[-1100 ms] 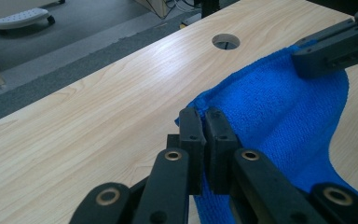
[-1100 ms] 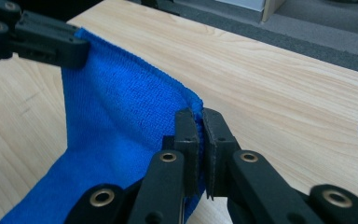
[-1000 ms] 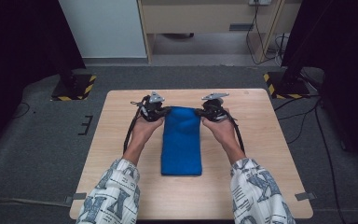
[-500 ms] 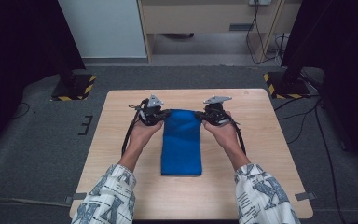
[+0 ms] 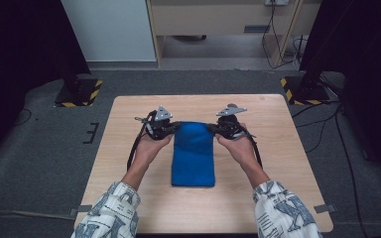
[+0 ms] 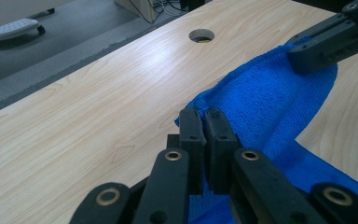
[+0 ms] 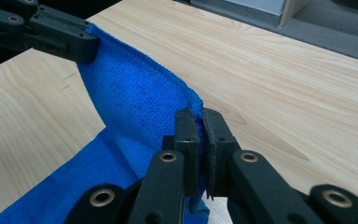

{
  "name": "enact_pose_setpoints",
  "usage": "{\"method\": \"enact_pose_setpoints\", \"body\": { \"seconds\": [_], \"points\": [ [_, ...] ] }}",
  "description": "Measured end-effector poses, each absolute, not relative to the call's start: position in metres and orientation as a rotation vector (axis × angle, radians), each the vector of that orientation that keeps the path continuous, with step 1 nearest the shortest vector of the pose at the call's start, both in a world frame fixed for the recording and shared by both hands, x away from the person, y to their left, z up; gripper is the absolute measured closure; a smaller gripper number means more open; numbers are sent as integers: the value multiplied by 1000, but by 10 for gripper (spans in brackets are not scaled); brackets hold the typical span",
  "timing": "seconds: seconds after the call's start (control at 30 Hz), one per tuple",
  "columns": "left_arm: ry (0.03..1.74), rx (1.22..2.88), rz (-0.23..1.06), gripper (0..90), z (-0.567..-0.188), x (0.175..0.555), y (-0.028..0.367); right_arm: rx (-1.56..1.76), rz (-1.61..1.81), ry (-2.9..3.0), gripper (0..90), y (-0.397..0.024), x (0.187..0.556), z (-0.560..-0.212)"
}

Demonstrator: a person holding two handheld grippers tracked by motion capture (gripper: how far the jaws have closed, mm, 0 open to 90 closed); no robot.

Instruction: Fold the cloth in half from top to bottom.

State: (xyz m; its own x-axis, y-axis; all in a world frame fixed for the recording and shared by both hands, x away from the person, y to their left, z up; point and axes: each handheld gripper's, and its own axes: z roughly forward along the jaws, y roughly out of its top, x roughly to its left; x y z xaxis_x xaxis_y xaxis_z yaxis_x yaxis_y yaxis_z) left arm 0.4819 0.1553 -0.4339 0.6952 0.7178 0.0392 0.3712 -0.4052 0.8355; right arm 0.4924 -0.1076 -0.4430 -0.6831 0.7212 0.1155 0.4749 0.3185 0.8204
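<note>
- Cloth [image 5: 193, 156]: blue terry, folded into a long strip, far end lifted off the worktop [image 5: 278, 148].
- My left gripper [image 5: 174, 128] and right gripper [image 5: 212, 128]: each pinching a far corner.

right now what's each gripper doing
left gripper: closed on a far corner of the blue towel
right gripper: closed on the other far corner

Wooden table [image 5: 278, 198], grey carpet floor [image 5: 44, 163], white cabinet [image 5: 109, 29]

Towel [image 5: 193, 156] lies lengthwise mid-table [image 5: 287, 163]. Left gripper [image 5: 174, 127] at its far left corner, right gripper [image 5: 212, 128] at far right corner; far edge lifted.
</note>
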Motion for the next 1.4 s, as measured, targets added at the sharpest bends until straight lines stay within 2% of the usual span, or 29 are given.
{"method": "enact_pose_setpoints", "body": {
  "seconds": [0.93,1.4],
  "points": [
    [791,2032,432,867,-460,432,163,977,1273,2405,857,-109,446,-463],
    [757,2093,409,848,-482,407,164,926,1234,2476,841,-108,418,-489]
  ]
}}
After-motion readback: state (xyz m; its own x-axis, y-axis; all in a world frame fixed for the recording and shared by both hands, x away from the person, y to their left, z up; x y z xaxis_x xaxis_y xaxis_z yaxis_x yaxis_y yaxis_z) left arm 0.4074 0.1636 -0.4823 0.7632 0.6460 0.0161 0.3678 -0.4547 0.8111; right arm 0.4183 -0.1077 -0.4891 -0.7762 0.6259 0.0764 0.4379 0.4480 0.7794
